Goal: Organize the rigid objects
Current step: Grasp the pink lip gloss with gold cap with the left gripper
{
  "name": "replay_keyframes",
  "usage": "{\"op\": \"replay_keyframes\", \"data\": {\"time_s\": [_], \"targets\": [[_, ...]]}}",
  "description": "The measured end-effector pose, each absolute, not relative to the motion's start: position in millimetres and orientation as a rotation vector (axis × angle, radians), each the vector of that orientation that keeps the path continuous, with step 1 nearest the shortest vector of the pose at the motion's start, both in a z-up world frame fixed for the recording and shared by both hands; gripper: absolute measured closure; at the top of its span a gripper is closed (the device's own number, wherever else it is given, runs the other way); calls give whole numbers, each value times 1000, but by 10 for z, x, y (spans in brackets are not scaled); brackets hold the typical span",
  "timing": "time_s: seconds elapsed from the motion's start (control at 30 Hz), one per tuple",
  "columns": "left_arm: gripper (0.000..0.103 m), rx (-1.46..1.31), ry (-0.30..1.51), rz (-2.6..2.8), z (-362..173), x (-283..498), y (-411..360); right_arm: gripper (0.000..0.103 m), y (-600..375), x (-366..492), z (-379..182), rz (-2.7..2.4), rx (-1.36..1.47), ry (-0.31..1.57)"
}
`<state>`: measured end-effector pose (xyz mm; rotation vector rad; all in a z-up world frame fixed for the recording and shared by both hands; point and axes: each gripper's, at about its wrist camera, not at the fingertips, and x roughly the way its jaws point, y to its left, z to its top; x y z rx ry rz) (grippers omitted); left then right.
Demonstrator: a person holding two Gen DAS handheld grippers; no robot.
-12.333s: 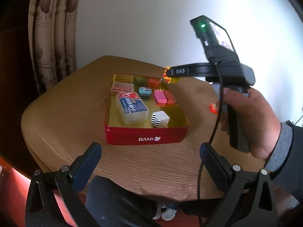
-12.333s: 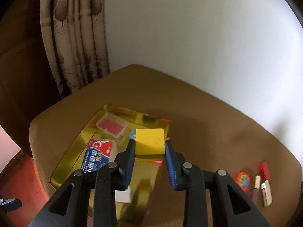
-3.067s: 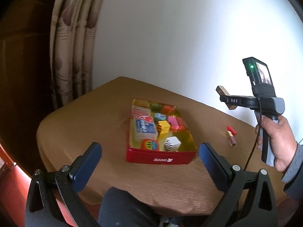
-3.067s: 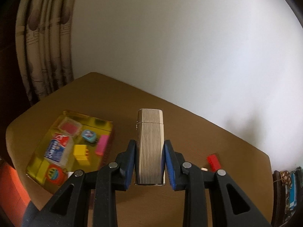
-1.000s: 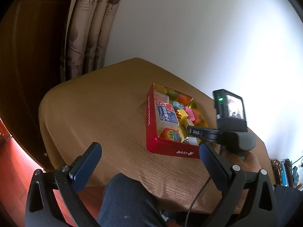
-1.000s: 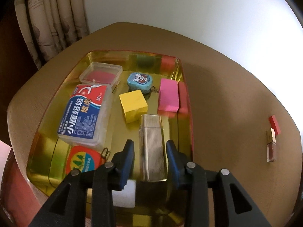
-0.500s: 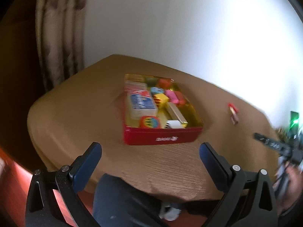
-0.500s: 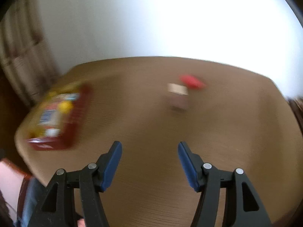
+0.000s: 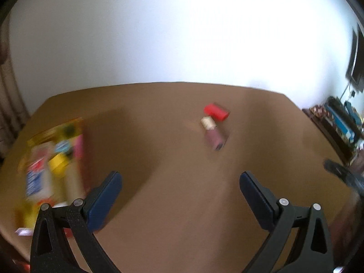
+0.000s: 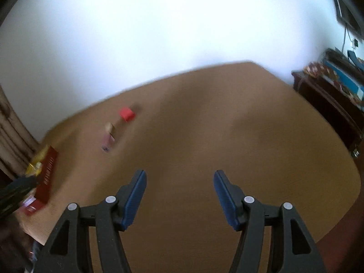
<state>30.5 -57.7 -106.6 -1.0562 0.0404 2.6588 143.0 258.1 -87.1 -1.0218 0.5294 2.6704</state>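
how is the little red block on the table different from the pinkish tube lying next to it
Colour: the red block is solid bright red; the pinkish tube is pale pink with a cream cap. Shape: the block is short and squat; the tube is long and slim. Place: in the left wrist view the block lies farther back, the tube nearer the camera. Both lie on the bare table, outside the tin, and no gripper holds either.

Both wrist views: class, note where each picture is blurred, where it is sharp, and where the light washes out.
Left wrist view: the red tin and pink tube are motion-smeared, while the left gripper stays sharp. Right wrist view: the red block and the tube streak, the right gripper is crisp, the white wall glares, and the fisheye bends the table edge.
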Motion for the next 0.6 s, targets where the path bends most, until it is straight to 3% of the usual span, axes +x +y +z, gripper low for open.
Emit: {"op": "replay_keyframes", "data": {"time_s": [0.27,0.4,0.57,0.6], "targets": [[4,-1201,-12,2643,-1382,-674,176,39,2570,1508,-406,2779,-954,571],[34,-1292,-21,2641,-1609,-940,351,39,2583,1546,-344,2809,-943,610],[59,-1410,5,2614,-1857,-1080,405,39,2598,1587,-323,2819,-935,655],[81,-1407,40,2617,-1854,-1078,419,39,2599,1593,-314,2824,-929,663]]}}
